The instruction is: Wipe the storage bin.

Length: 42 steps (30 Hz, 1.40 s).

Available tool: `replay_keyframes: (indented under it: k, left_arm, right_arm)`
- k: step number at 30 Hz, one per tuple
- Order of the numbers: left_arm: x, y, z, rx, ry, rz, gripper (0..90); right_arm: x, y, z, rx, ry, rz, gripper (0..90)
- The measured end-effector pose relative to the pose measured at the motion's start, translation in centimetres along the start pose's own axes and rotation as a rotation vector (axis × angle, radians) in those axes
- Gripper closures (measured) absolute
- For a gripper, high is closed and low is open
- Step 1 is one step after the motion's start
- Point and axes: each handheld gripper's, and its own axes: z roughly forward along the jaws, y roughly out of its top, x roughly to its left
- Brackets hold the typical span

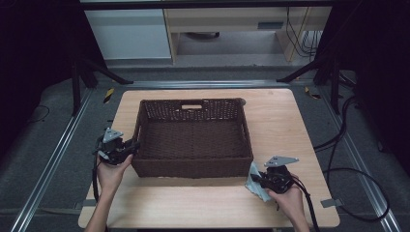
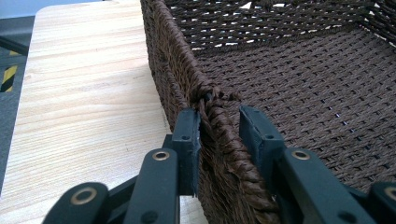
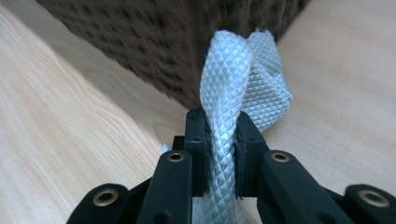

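Now right tool (image 1: 255,180) pinches cloth (image 1: 255,182) just outside basket (image 1: 193,169) near-right corner; left tool (image 1: 131,146) clamps basket's left wall.

Dark brown woven wicker basket (image 1: 193,137) sits mid-table on the light wooden table (image 1: 285,121), a little toward the far edge. Left gripper (image 1: 129,147) is at the basket's left wall, straddling the rim near the front corner. Right gripper (image 1: 255,180) is just off the front right corner, with the pale grey textured cloth (image 1: 256,186) between its jaws, lying on the table before the basket.
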Motion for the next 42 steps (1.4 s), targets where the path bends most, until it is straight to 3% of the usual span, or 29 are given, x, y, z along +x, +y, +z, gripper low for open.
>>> replay_keyframes:
  k: [2, 7, 13, 19, 22, 31, 36, 42]
  left_arm:
    - [0.0, 0.0, 0.0, 0.0, 0.0, -0.003, 66.7]
    - [0.2, 0.0, 0.0, 0.0, -0.003, -0.01, 64.3]
    - [0.1, 0.0, 0.0, -0.002, 0.002, -0.001, 63.3]
    - [0.2, -0.1, 0.1, -0.01, 0.003, -0.004, 62.2]
    - [0.2, -0.1, 0.1, -0.012, 0.011, -0.01, 59.9]
    - [0.3, -0.1, 0.1, -0.012, 0.02, -0.006, 58.1]
    - [0.4, -0.2, 0.1, -0.017, 0.026, -0.014, 53.5]
    - [0.3, -0.1, 0.1, -0.002, 0.036, -0.006, 52.5]
  right_arm:
    - [-0.2, -0.2, 0.4, 0.021, 0.001, 0.001, 79.2]
    - [-1.1, 0.0, -0.6, -0.023, -0.036, 0.031, 79.1]
    - [-3.6, -0.7, -3.7, -0.11, -0.155, 0.096, 79.0]
    - [-6.0, -2.0, -4.9, -0.091, -0.267, 0.142, 78.3]
    - [-6.8, -2.5, -5.1, -0.083, -0.289, 0.169, 78.2]
    - [-7.7, -3.1, -4.2, -0.012, -0.32, 0.179, 75.3]
    - [-7.7, -3.1, -4.2, -0.025, -0.343, 0.176, 67.5]
    - [-7.5, -2.5, -5.2, -0.13, -0.373, 0.192, 55.0]
